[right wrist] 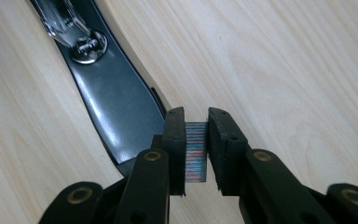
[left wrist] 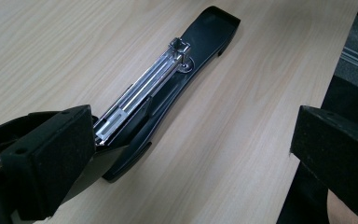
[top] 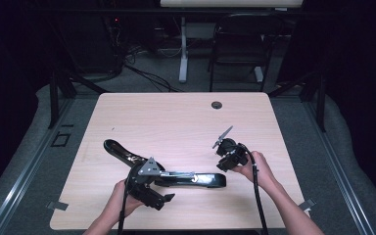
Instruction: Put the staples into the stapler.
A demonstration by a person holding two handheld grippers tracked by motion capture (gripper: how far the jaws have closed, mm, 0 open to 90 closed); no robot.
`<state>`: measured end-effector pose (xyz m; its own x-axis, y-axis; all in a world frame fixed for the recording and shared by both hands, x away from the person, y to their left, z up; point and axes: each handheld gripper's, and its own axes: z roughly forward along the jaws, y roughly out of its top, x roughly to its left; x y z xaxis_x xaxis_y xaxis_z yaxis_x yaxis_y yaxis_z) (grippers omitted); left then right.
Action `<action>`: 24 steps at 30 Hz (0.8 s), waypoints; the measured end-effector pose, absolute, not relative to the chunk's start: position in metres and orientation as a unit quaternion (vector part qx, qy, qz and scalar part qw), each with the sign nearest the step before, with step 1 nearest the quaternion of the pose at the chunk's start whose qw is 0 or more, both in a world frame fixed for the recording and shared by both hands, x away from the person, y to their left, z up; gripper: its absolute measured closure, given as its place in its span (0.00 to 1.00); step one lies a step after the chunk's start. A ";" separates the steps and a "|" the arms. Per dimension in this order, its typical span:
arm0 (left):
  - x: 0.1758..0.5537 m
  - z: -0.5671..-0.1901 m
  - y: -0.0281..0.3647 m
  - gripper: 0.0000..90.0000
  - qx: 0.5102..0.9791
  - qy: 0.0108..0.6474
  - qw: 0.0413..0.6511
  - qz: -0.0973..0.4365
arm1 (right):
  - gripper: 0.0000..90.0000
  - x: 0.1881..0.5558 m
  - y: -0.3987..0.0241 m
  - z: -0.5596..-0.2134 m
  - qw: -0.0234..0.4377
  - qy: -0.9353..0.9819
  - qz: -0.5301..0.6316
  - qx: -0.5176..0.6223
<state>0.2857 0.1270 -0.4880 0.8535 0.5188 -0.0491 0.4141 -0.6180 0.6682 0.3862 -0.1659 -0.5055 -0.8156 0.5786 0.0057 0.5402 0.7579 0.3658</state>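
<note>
Stapler (top: 176, 175) lies opened out on the pale wood bench (top: 176, 117), near the front edge, between the two hands. It is black and glossy, long and slim. Its base runs level toward the right and ends in a blunt, squared tip (left wrist: 214, 23) with a small foot beneath. On the base sits a round bright anvil plate (right wrist: 89, 46), shining in the right gripper view. Above the base a chrome staple channel (left wrist: 144, 88) stretches along the body, its open trough catching the light, with a boxy metal head at the far end. The cover (top: 117, 151) is swung back and points away to the upper left in the high view, a curved black arm with a rounded end resting on the bench.

The left tongs (left wrist: 191, 140) stand wide apart, one foam pad (left wrist: 51, 158) just beside the hinge end of the stapler, the other pad well off to the side; nothing is pressed between them. The left hand (top: 120, 198) carries them at the bench's front edge.

The right tongs (right wrist: 196, 149) are clamped on a small block of staples (right wrist: 196, 151), its side striped in thin coloured lines, held just beyond the tip of the base. The right hand (top: 257, 169) holds them near the stapler's right end.
</note>
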 end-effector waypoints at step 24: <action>0.285 -0.492 0.132 0.00 0.892 0.263 0.362 0.066 | 0.86 0.397 -0.117 -0.498 0.050 0.950 0.206 0.231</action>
